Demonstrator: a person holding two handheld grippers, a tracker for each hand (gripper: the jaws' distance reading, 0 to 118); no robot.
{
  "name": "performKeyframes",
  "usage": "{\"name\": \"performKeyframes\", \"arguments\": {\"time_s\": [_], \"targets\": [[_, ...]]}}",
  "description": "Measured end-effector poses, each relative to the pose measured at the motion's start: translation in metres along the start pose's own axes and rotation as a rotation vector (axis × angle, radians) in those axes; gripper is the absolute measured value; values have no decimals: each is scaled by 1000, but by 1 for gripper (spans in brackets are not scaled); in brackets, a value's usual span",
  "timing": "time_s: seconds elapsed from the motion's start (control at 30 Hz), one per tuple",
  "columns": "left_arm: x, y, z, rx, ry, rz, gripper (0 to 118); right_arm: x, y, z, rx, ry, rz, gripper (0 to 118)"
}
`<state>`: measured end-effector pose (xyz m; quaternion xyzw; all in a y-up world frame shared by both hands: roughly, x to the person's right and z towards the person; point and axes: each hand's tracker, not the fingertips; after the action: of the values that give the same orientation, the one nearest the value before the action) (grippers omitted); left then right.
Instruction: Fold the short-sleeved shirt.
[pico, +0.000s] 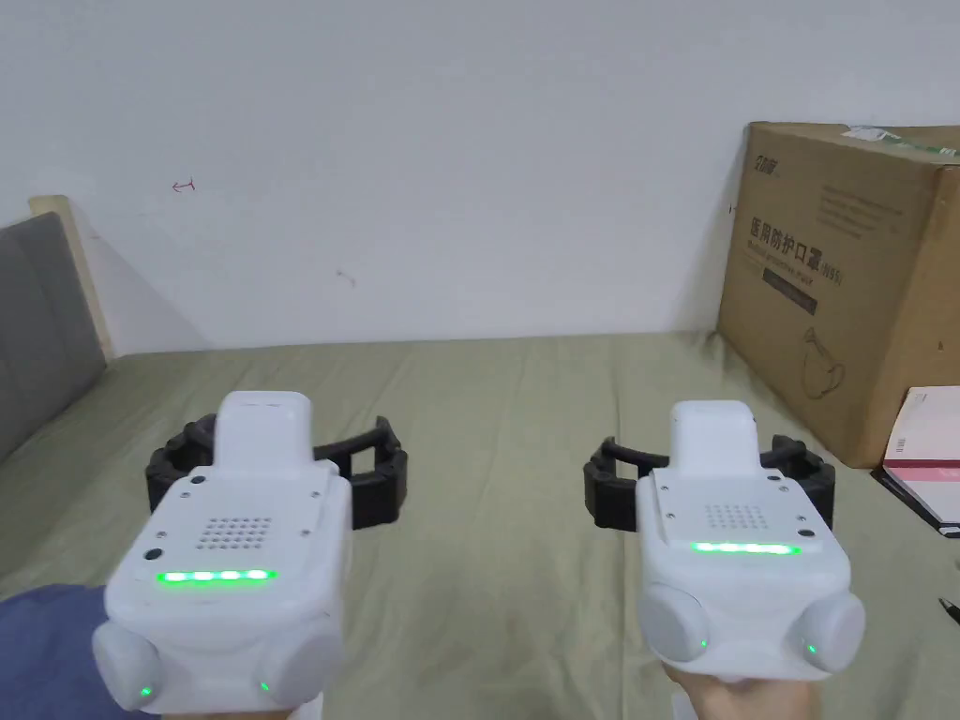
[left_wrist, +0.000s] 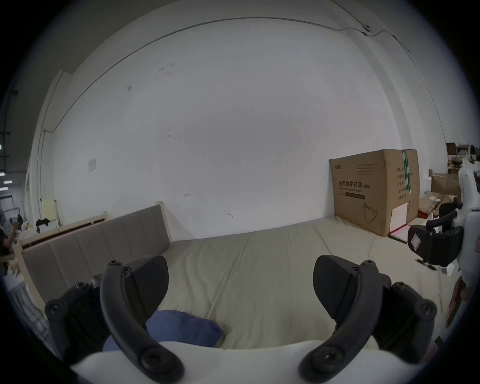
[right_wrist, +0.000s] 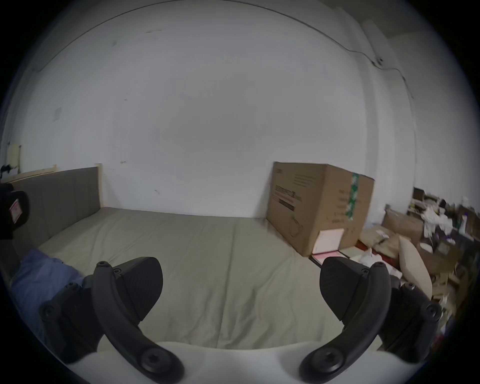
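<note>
Both tongs held level above the bed, side by side, nothing in either. Left gripper: jaws wide apart, empty. Right gripper: jaws wide apart, empty.

Shirt: a bunched blue garment, presumably the short-sleeved shirt, lies crumpled on the olive bed sheet. It sits low and to the left of the left gripper, close under its left jaw in the left gripper view; well to the left of the right gripper, beyond its left jaw, in the right gripper view. In the head view a corner of it shows at the bottom left. Sleeves, collar and hem cannot be made out.

Step, as judged: the very start. Folding not begun; the shirt is not yet laid out flat.

Next move calls for: both tongs swinging down and left to the heap, each taking a separate edge, then drawing the cloth onto the open sheet ahead to spread it. Thin, limp cloth; likely to sag and cling.

Around: grey padded headboard far left of the tongs. Large cardboard box ahead and right of the right gripper, with a pink-and-white folder leaning at its foot. White wall behind.

In the way: nothing between the tongs and the shirt. The box and folder limit the spreading room on the right side.
</note>
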<state>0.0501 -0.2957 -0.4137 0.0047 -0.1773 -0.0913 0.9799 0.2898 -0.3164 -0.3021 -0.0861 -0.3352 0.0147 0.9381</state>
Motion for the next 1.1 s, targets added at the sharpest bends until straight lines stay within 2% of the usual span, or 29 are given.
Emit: {"name": "performKeyframes", "arguments": {"time_s": [0.13, 0.27, 0.37, 0.4, 0.43, 0.47, 0.5, 0.53, 0.57, 0.63, 0.7, 0.77, 0.83, 0.87, 0.97, 1.1], "targets": [[15, -3, 19, -11, -15, -2, 113, 5, -3, 6, -7, 59, -31, 118], [7, 3, 17, -43, -57, 139, 113, 4, 9, 10, 45, 84, 15, 118], [0, 10, 15, -43, -40, 141, 112, 3, 15, 14, 69, 90, 39, 118], [0, 12, 15, -40, -36, 127, 108, 2, 17, 15, 71, 90, 46, 117], [-2, 13, 17, -31, -39, 120, 92, 2, 19, 17, 71, 91, 48, 115], [-3, 15, 18, -27, -50, 120, 63, 3, 19, 18, 77, 95, 41, 109], [-4, 16, 19, -33, -59, 125, 25, 5, 18, 20, 92, 109, 15, 90], [-5, 18, 20, -48, -60, 143, 1, 6, 18, 21, 90, 112, -9, 34], [-7, 18, 22, -66, -61, 164, 1, 6, 17, 23, 85, 109, -27, 4], [-8, 16, 25, -67, -45, 184, 0, 6, 14, 24, 81, 117, -35, 3], [-8, 11, 24, -81, -11, 183, 0, 4, 11, 23, 81, 110, -3, 1], [-14, 5, 21, -87, -38, 193, 0, -1, 5, 22, 75, -2, 59, 0], [-19, 6, 19, -111, -96, 225, 0, 5, 4, 21, 64, 80, -11, 0], [-19, 5, 19, -103, -84, 220, 0, 5, 5, 20, 50, 86, -30, 0], [-18, 8, 17, -101, -87, 202, 0, 6, 6, 19, 59, 74, -14, 0], [-14, 11, 13, -101, -91, 160, 0, 0, 12, 22, 62, 110, 6, 0]]}}
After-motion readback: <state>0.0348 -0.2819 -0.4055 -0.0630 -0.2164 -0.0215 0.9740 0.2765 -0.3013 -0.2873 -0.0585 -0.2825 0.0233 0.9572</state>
